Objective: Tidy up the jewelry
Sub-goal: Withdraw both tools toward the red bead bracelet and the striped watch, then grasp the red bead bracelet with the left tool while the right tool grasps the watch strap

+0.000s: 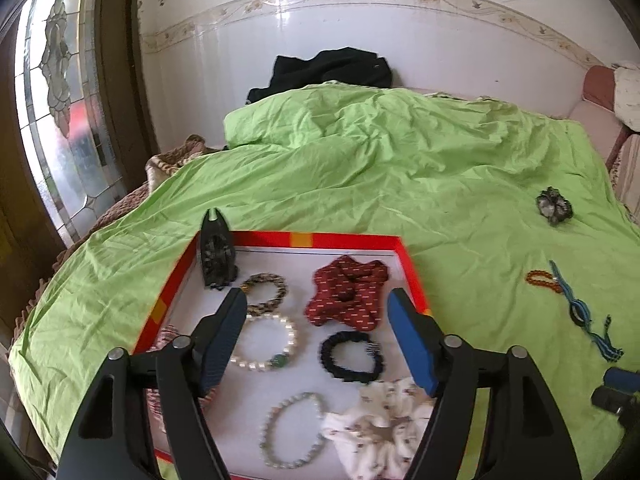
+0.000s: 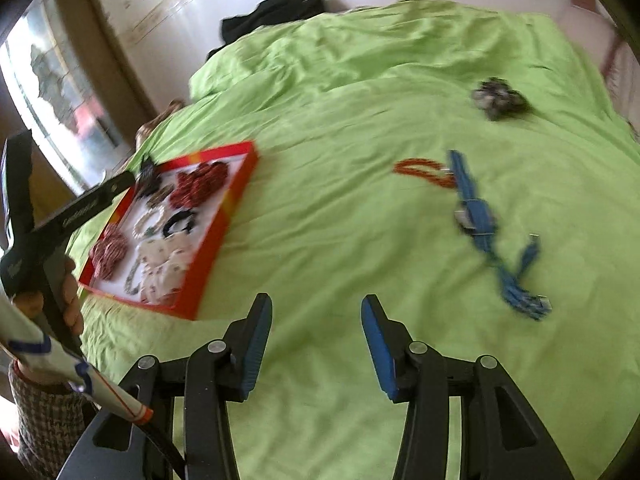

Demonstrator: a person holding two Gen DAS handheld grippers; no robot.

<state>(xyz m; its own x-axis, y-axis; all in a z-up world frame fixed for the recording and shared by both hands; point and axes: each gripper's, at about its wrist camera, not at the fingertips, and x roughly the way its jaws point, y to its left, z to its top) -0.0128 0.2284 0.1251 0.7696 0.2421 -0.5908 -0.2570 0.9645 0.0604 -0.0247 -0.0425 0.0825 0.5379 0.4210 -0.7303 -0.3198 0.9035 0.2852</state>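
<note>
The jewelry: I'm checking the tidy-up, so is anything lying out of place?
Yes. Three pieces lie loose on the green sheet, outside the red tray: an orange bead bracelet, a blue strap piece and a grey scrunchie.

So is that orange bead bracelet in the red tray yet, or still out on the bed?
Still out. The orange bracelet lies on the green sheet, beside the blue strap, apart from the tray.

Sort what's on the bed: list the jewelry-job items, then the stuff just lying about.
For the job:
red tray
pearl bracelet
red scrunchie
orange bead bracelet
blue braided cord
grey scrunchie

Lying about:
black garment
brown blanket
</note>
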